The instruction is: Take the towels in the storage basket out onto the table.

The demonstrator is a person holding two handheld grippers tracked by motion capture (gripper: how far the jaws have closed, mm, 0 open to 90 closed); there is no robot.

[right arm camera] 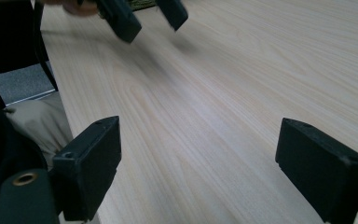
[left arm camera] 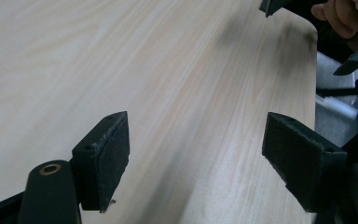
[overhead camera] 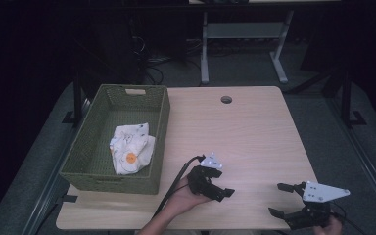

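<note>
At the left of the desk (overhead camera: pixel 245 132) stands a green woven basket (overhead camera: pixel 162 117), and a crumpled white cloth (overhead camera: pixel 132 148) with an orange spot lies on its floor, near the right-hand wall. Since both grippers stand empty over bare wood, the step in hand is judged to be either a reach for that cloth or a rest with it already stowed. If the cloth is to be fetched, the basket's wall should be cleared from above and a raised fold taken rather than the flat middle, so that the weave is not snagged. The left gripper (overhead camera: pixel 224 192) is held just right of the basket's near corner, released, with nothing between its pads (left arm camera: pixel 114 156). Farther right, near the desk's front edge, the right gripper (overhead camera: pixel 281 199) is likewise spread wide and empty, its pads (right arm camera: pixel 324 175) well apart above the wood.
</note>
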